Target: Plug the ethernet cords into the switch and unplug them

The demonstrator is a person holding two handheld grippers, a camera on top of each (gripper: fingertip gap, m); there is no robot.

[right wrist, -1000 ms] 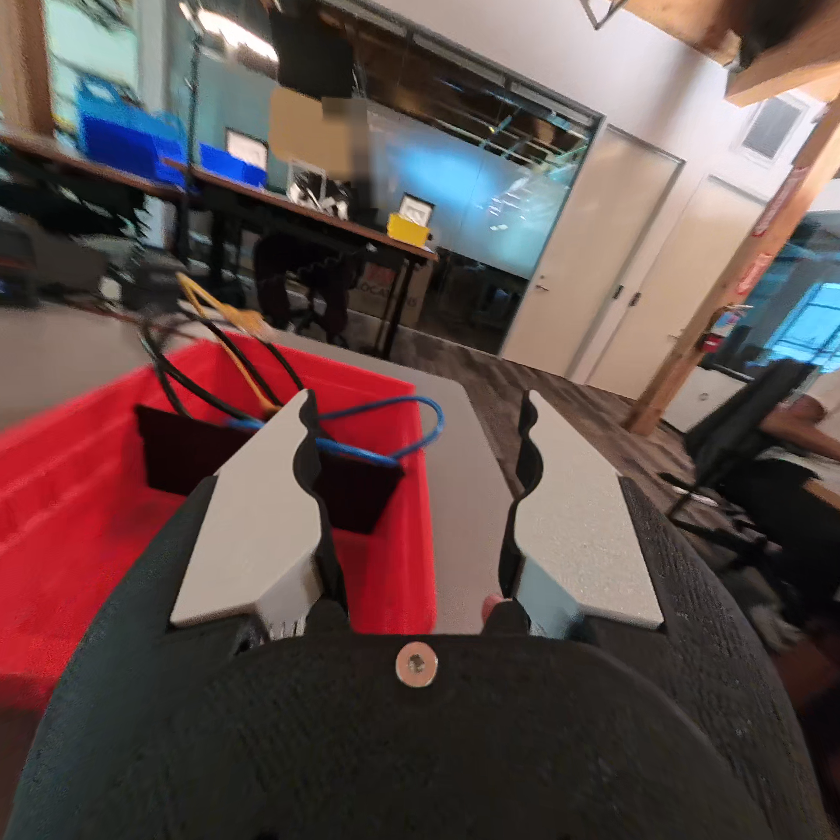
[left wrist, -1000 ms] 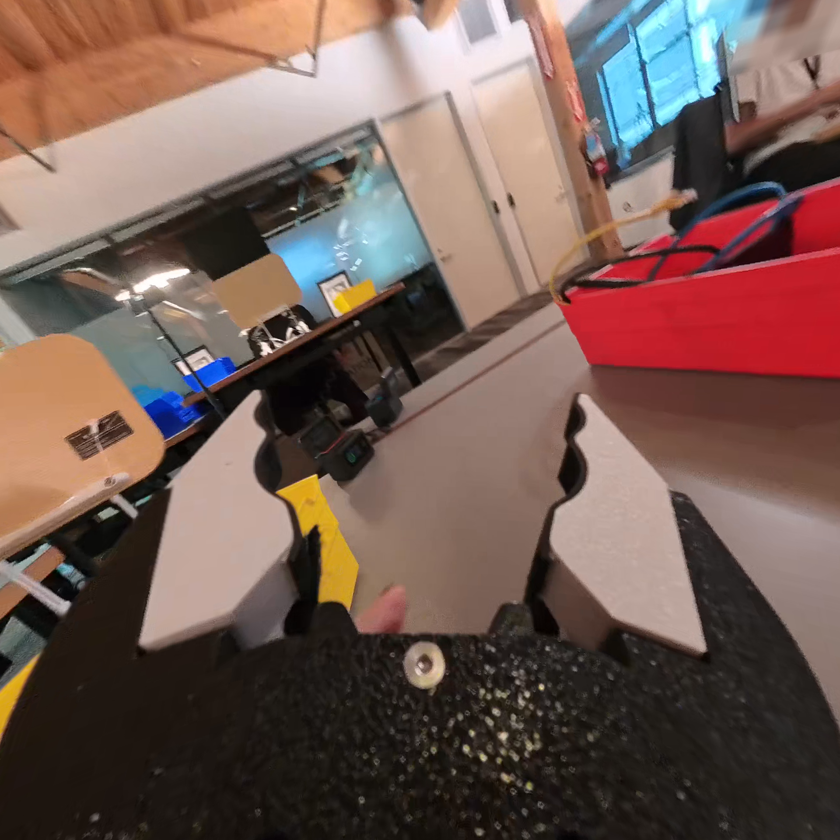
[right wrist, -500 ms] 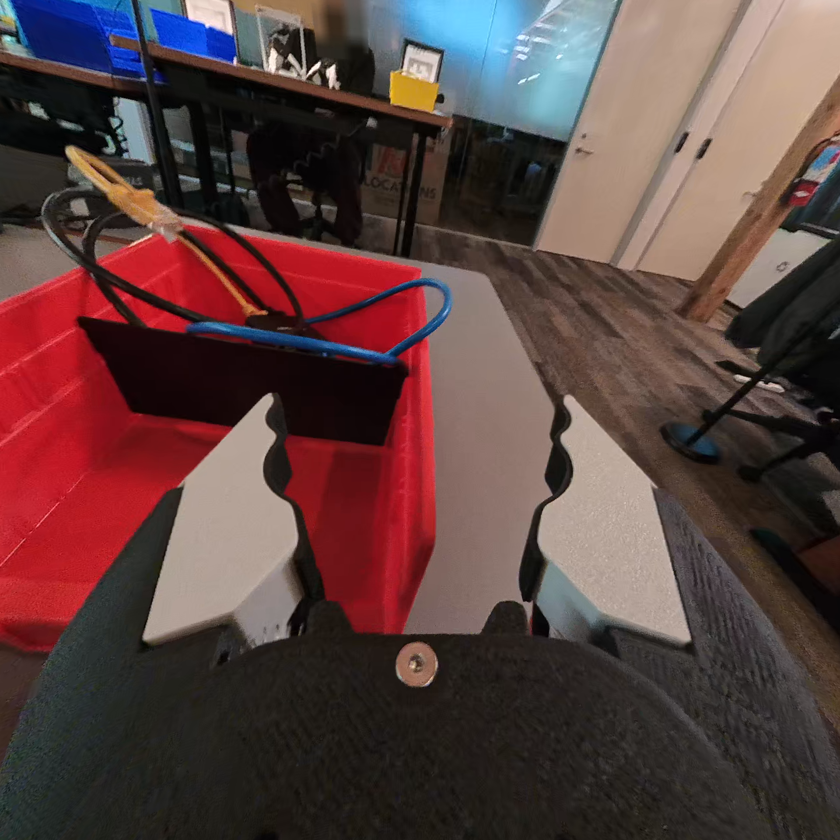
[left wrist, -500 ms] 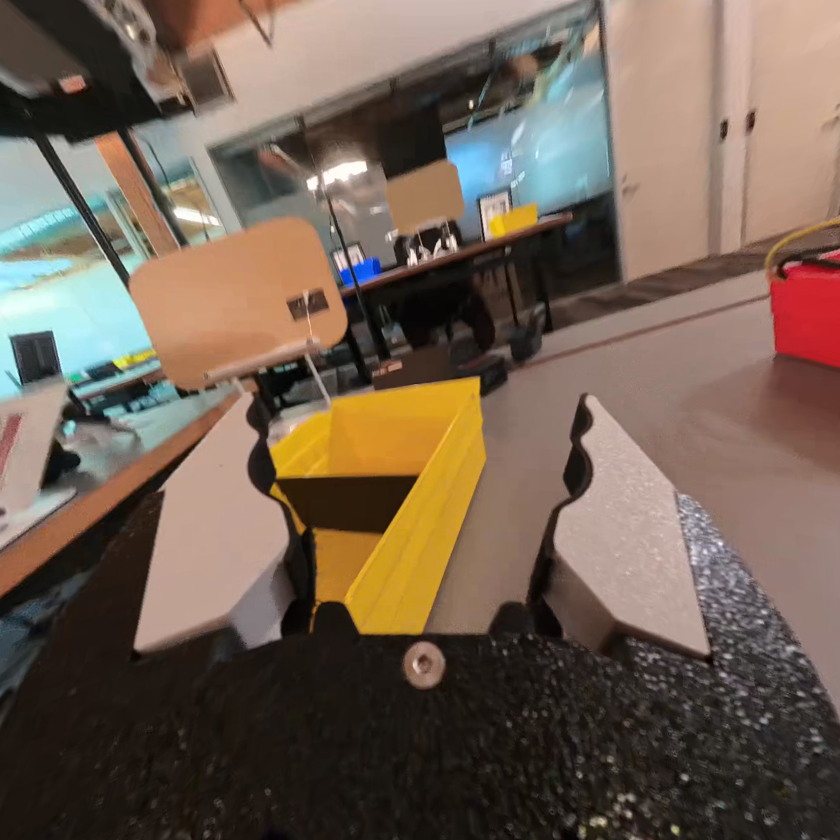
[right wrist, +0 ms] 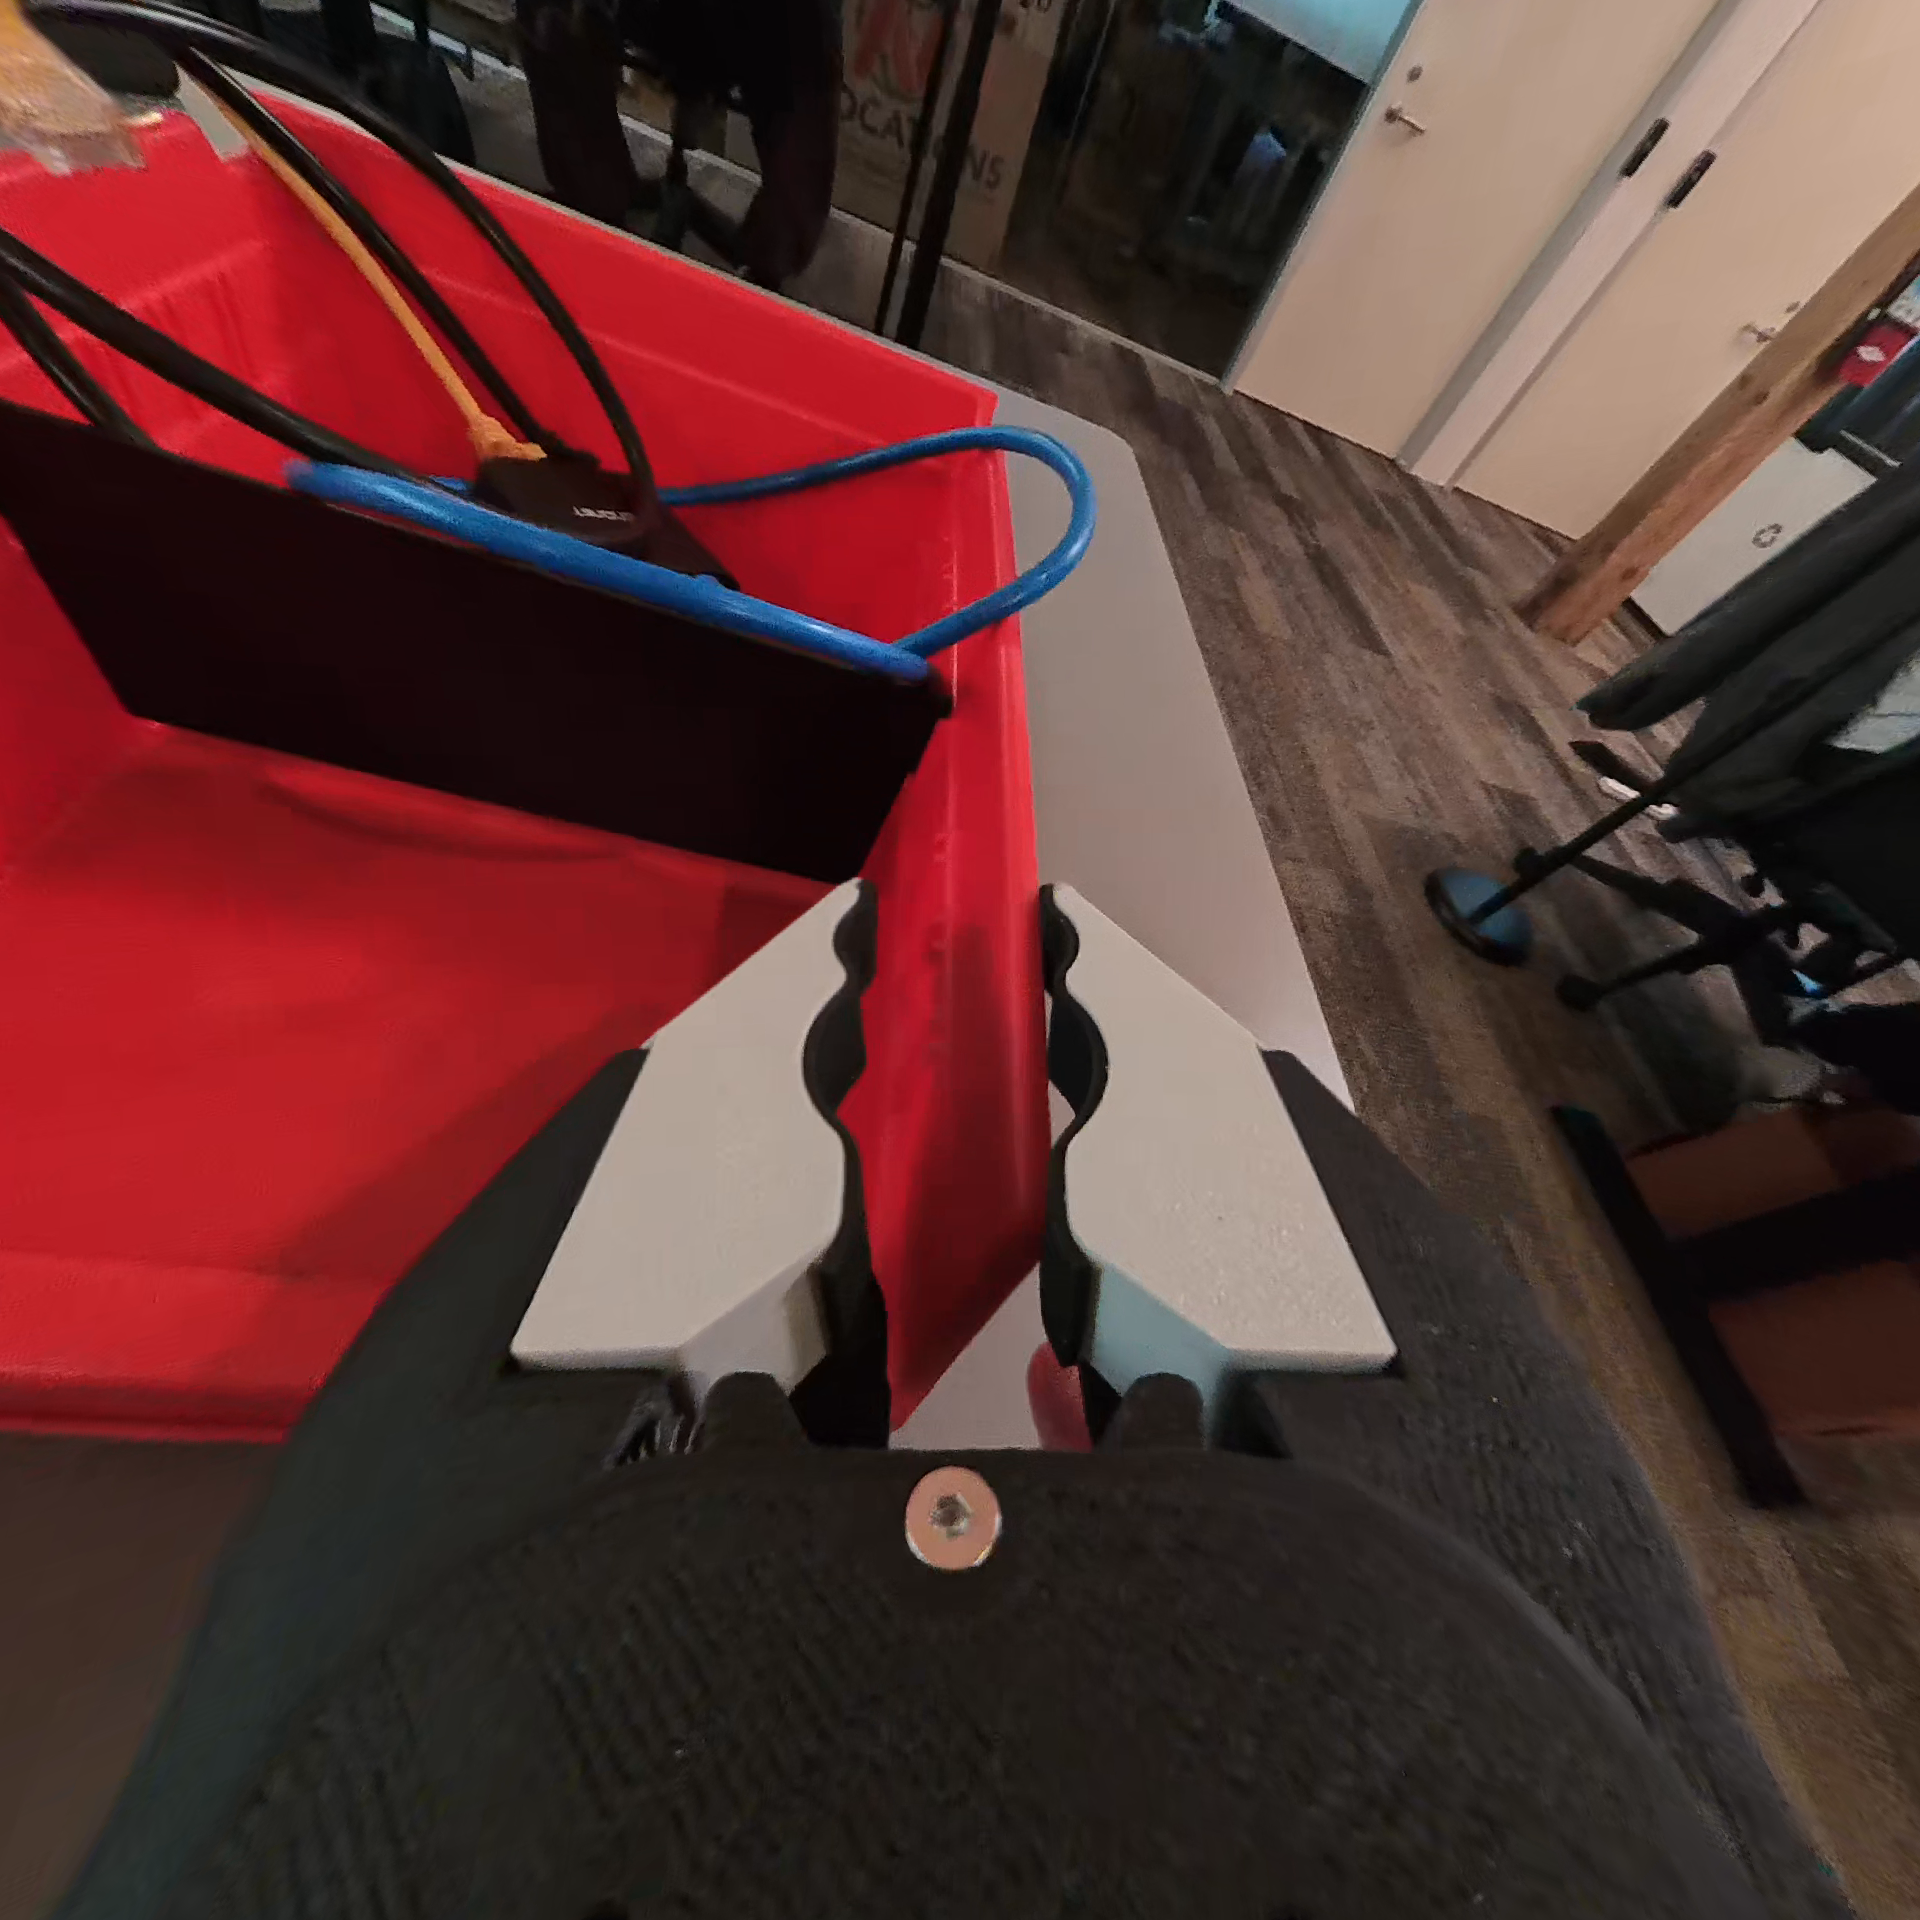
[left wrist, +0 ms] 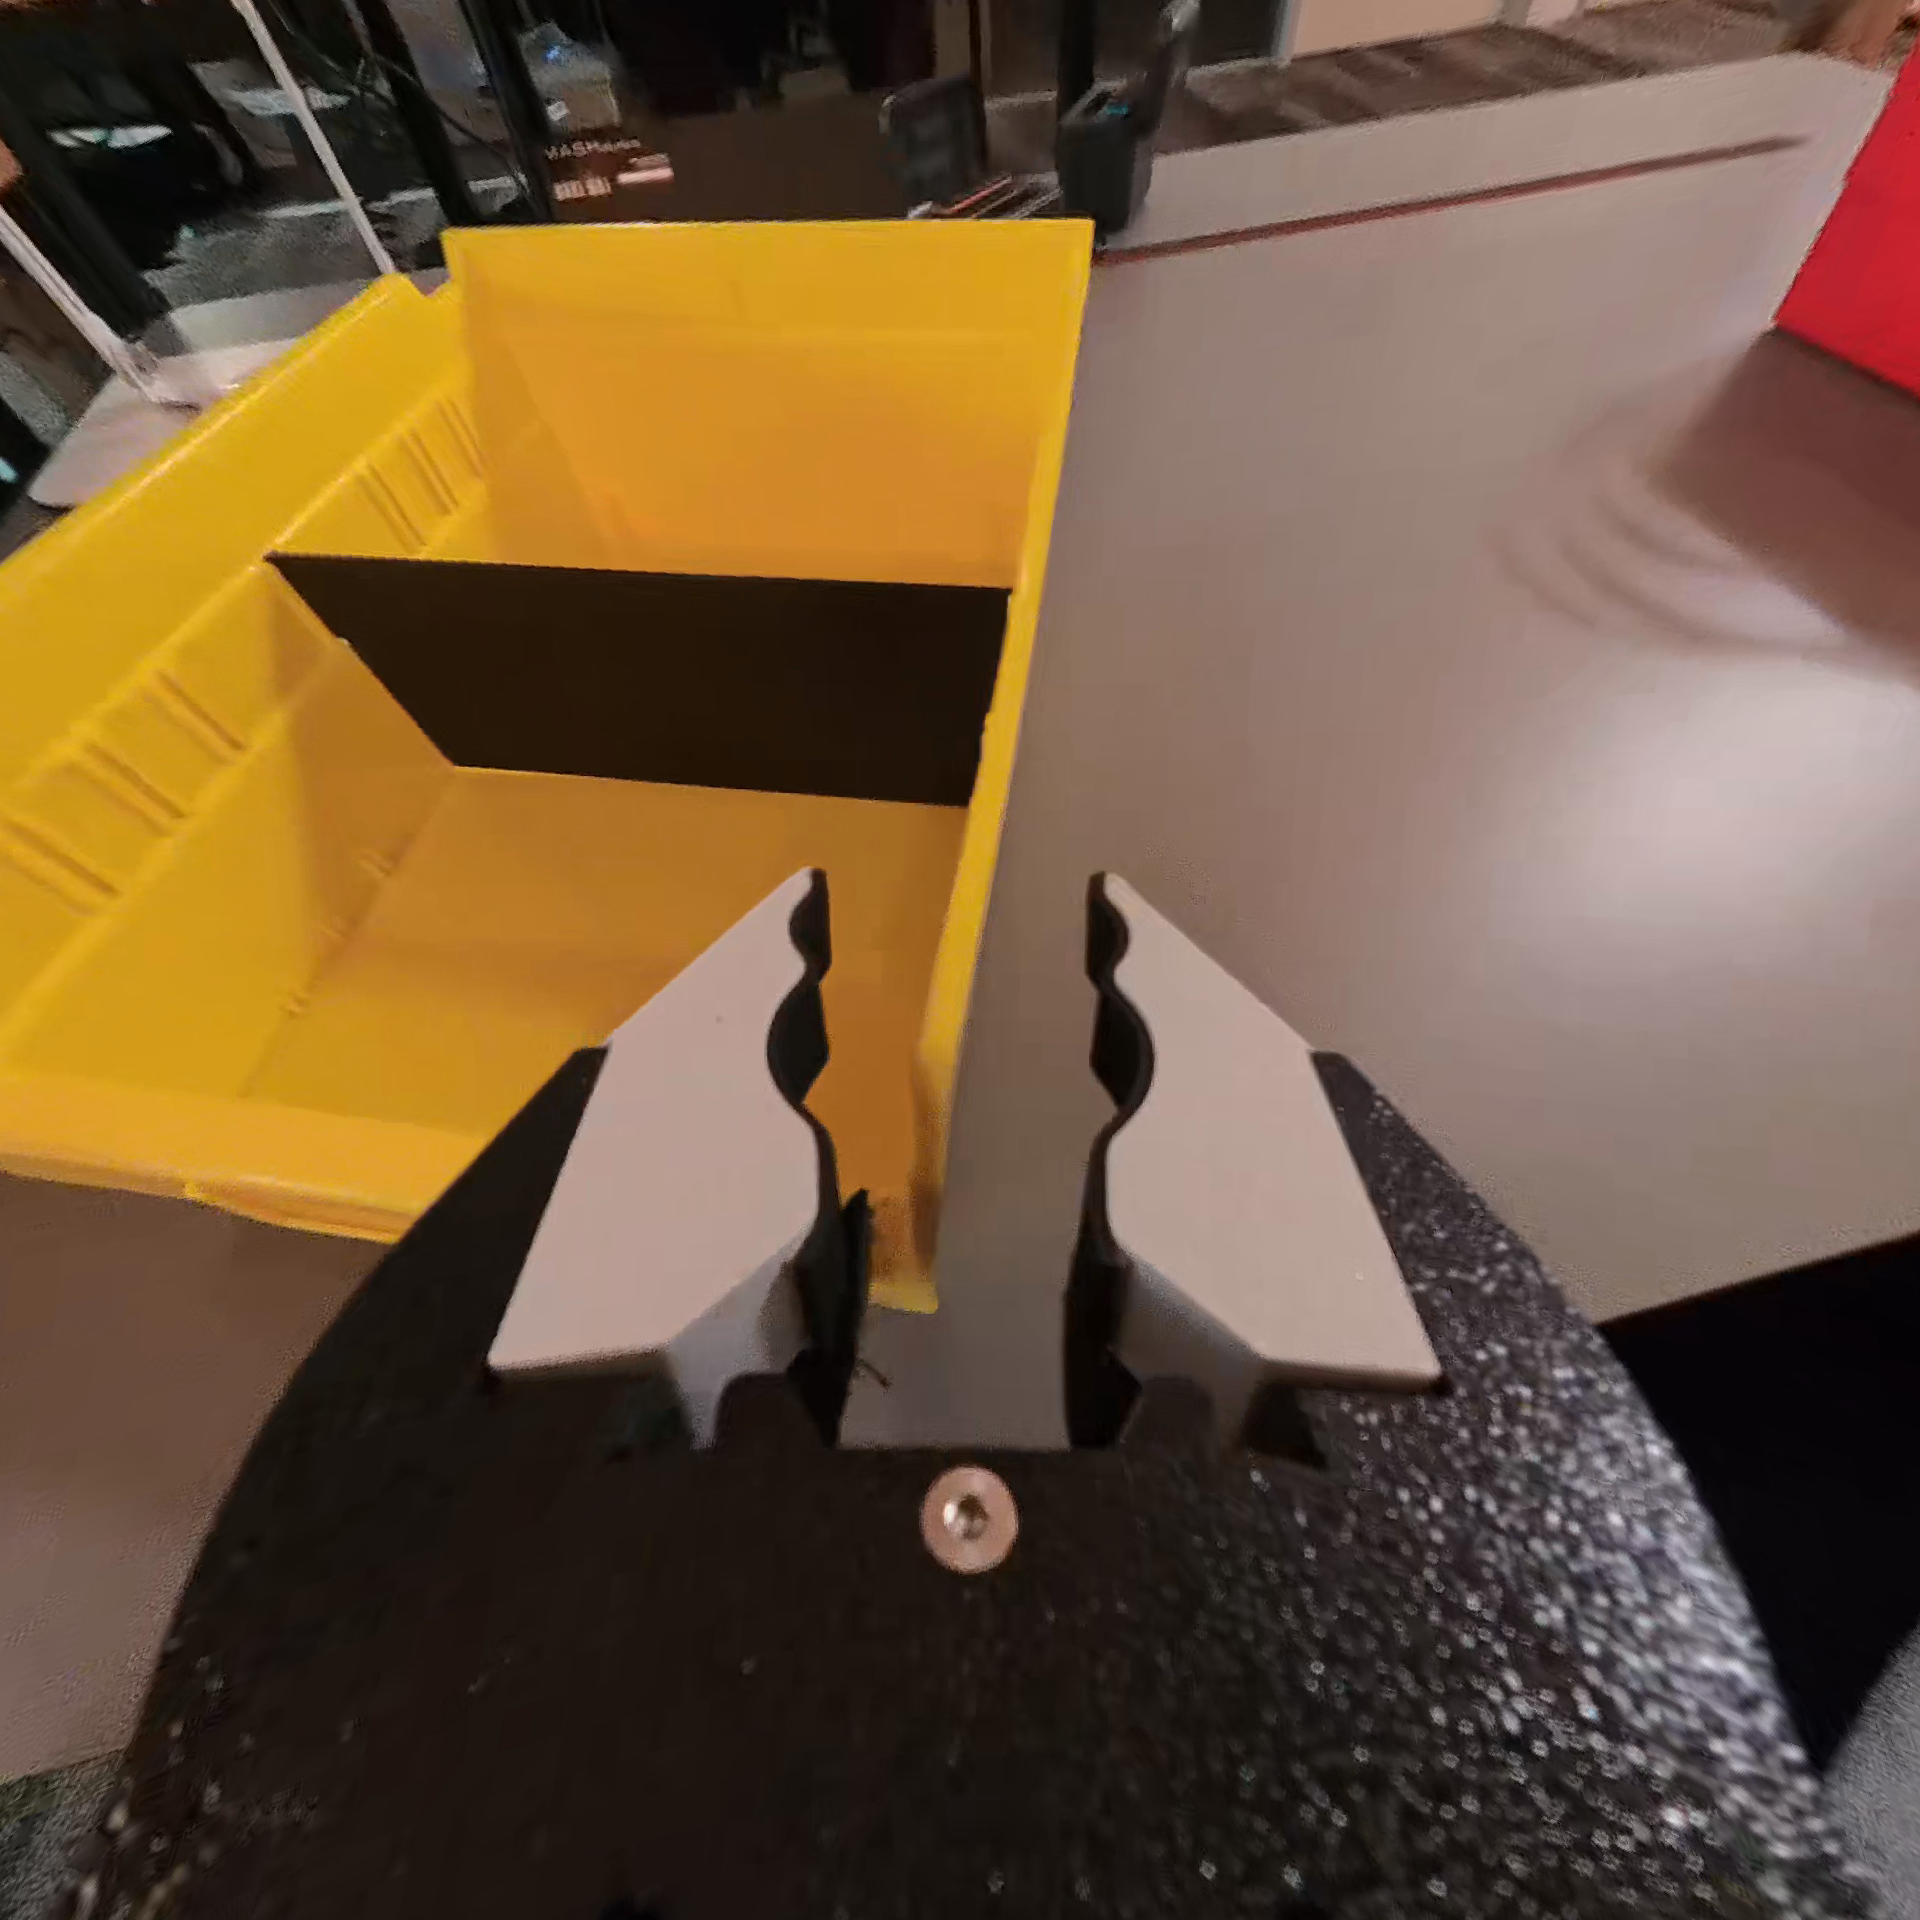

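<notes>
Cords (right wrist: pixel 717 597) in bin (right wrist: pixel 312 987), behind divider (right wrist: pixel 468 686)

Dim indoor light, table (left wrist: pixel 1455 727) glare, blurred wide-angle edges.

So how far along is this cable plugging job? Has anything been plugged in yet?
Hardly started, it seems. Done: nothing I can confirm; whether anything is plugged in is hidden. The blue cable, orange cable and black cables sit bundled in the red bin. In hand: nothing; the right claw straddles that bin's wall, the left claw the yellow bin. Left: all plugging and unplugging.
</notes>
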